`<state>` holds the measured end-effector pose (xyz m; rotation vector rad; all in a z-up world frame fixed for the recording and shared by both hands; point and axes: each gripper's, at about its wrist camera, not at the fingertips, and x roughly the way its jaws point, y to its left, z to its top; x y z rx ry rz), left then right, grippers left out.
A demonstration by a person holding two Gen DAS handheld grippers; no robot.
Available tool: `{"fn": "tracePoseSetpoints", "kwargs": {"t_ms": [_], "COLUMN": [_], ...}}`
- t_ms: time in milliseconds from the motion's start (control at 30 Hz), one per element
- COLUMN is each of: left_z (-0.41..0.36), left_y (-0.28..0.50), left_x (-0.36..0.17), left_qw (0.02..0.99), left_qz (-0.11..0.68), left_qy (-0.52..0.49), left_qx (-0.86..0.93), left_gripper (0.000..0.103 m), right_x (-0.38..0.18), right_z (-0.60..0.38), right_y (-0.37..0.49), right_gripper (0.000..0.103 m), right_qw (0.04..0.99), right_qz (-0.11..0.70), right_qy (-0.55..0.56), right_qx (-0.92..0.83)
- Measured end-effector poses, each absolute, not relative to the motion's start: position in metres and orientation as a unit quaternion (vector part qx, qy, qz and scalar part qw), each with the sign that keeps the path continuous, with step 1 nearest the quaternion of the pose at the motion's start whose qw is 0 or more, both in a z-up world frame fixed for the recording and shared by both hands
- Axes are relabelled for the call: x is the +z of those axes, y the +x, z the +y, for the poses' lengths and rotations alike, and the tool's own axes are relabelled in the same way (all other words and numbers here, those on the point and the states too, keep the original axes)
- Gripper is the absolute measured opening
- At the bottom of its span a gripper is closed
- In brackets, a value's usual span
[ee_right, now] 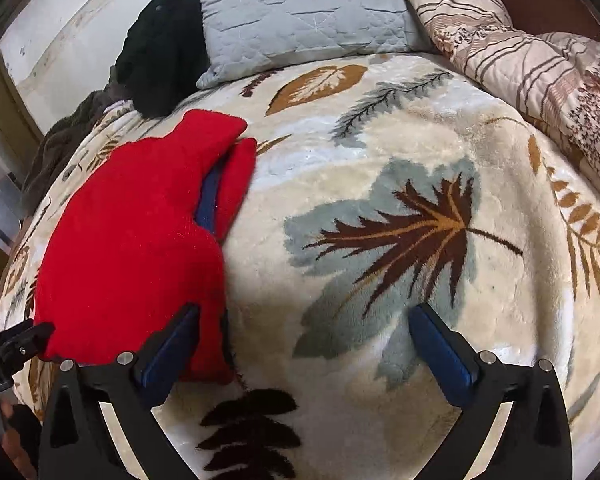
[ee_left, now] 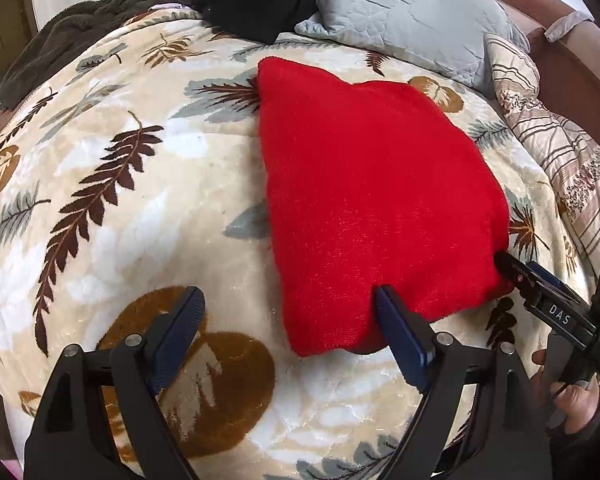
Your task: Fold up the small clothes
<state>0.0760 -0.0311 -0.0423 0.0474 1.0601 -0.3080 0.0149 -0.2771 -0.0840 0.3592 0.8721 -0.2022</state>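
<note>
On leaf blanket [ee_left: 100, 240], seemingly folded red garment [ee_left: 372, 200]

I see one red fleece garment [ee_left: 376, 200] lying on the bed, folded into a thick, roughly four-sided pad with a fuzzy nap. In the left wrist view it lies flat, its far edge narrower than its near edge, one near corner rounded. From the right wrist view [ee_right: 140, 248] the right side shows two layers parting slightly at the far end, a strip of blue showing in the gap between them; I cannot tell what that blue is.
</note>
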Motion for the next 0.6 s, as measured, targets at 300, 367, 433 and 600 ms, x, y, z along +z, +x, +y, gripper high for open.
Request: {"fn": "tracePoseSetpoints", "kwargs": {"t_ms": [300, 367, 433, 600], "left_z": [-0.029, -0.028, -0.028, -0.025], "left_y": [0.079, 0.079, 0.08, 0.082], "left_x": [-0.049, -0.05, -0.051, -0.054], "left_qw": [0.848, 0.847, 0.847, 0.846], "left_qz": [0.51, 0.511, 0.511, 0.514], "left_qy": [0.01, 0.008, 0.008, 0.0], "left_qx": [-0.144, -0.144, -0.143, -0.143], "left_gripper": [0.091, 0.093, 0.095, 0.099], "right_x": [-0.087, -0.088, -0.087, -0.085], "right_z": [-0.284, -0.281, -0.276, -0.277], "right_y": [0.014, 0.01, 0.01, 0.012], "right_gripper": [0.103, 0.103, 0.102, 0.102], "right_qw": [0.886, 0.894, 0.898, 0.896], "right_qz": [0.408, 0.39, 0.387, 0.392], "right_qy": [0.201, 0.2, 0.183, 0.179], "right_qx": [-0.089, -0.096, -0.103, -0.107]}}
